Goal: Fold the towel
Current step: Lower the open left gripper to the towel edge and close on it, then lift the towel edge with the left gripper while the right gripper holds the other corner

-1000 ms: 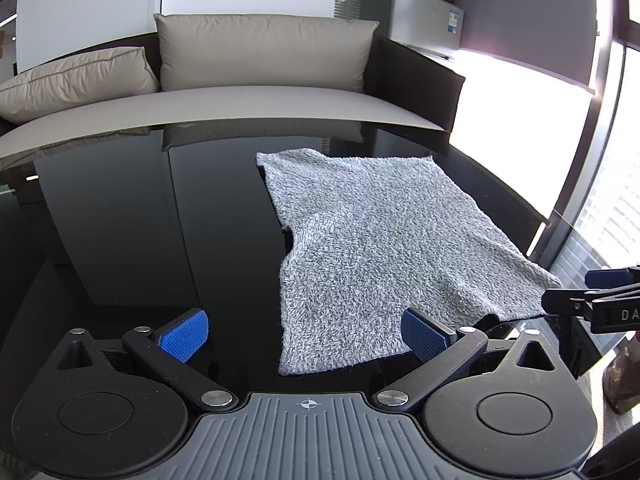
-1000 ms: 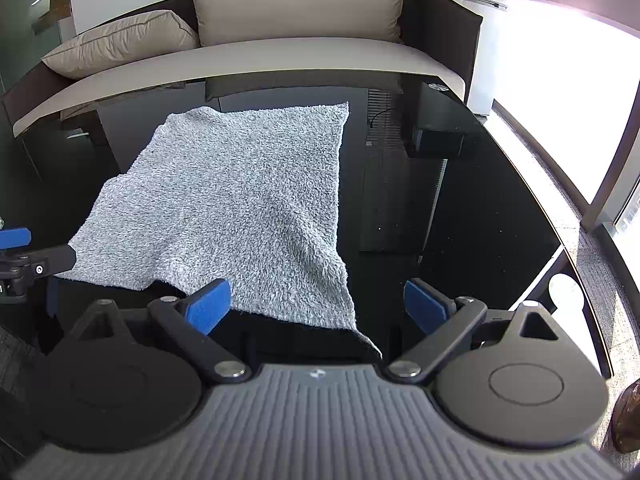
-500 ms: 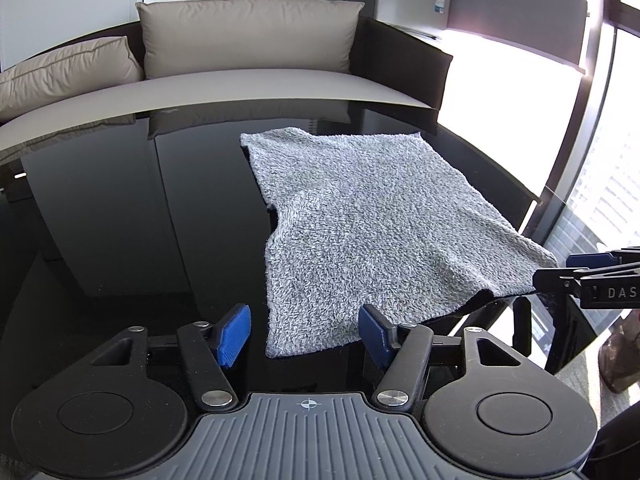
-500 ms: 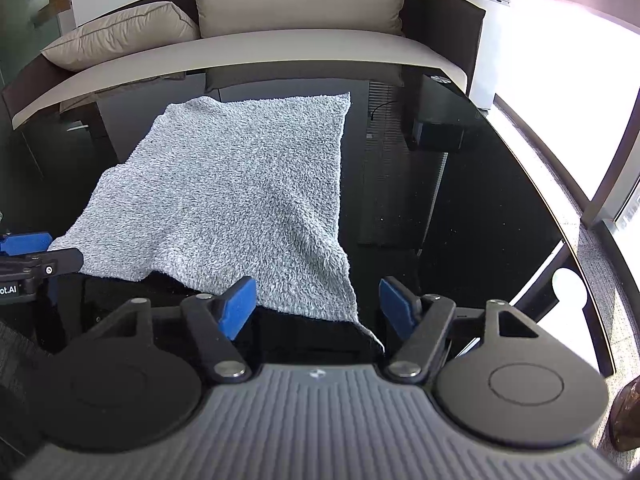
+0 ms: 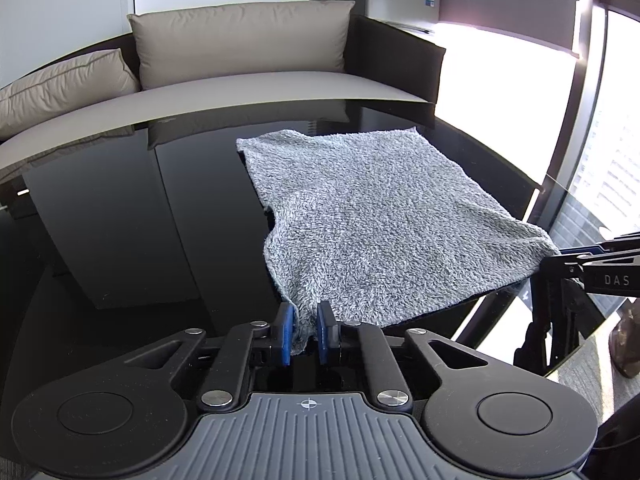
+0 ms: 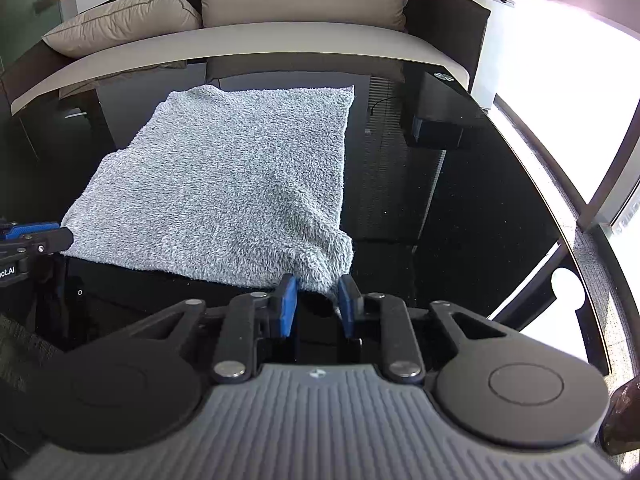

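A grey fluffy towel (image 5: pixel 380 216) lies spread on the black glass table (image 5: pixel 120 220). My left gripper (image 5: pixel 305 330) has its jaws closing on the towel's near left corner, and the fabric is pinched between the blue pads. My right gripper (image 6: pixel 317 306) has its jaws closing on the near right corner of the towel (image 6: pixel 240 184), which bunches up between the pads. Each gripper also shows in the other's view: the right gripper (image 5: pixel 576 258) at the right edge, the left gripper (image 6: pixel 40 236) at the left edge, both at towel corners.
A dark sofa with beige cushions (image 5: pixel 240 36) stands just behind the table. The table's rounded edge (image 6: pixel 568 248) runs down the right, with a bright window beyond. A dark box (image 6: pixel 440 132) shows near the far right of the glass.
Both grippers went from wide open to closed around the towel's two near corners. The fabric at each corner is now bunched up; the hands stayed where they were.
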Motion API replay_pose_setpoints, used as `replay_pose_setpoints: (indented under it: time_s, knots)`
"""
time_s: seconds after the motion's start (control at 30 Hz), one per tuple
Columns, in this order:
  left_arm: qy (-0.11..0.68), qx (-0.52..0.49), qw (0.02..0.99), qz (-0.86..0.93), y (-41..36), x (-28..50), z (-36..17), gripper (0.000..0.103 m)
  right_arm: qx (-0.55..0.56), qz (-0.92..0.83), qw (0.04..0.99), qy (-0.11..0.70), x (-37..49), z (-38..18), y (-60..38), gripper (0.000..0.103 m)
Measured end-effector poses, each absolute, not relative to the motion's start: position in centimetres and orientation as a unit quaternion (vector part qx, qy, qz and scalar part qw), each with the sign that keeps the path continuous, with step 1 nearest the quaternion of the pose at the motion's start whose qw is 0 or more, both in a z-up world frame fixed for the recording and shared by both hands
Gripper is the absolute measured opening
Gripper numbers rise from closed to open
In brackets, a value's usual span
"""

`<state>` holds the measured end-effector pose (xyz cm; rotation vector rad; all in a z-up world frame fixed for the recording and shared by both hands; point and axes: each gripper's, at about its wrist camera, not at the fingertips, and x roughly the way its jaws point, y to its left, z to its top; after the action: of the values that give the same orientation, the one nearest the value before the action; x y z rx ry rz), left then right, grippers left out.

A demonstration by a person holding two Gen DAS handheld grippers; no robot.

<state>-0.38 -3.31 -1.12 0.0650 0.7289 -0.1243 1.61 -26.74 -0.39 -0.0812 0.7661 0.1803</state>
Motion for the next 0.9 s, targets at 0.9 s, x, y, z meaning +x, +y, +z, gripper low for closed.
replay_pose_setpoints:
  time_s: [0.9]
  knots:
    - [0.330, -0.007, 0.943, -0.040, -0.9, -3.1, 3.1, 0.004, -0.011, 0.152, 0.937, 0.316, -0.7, 4.5, -26.9, 0.004]
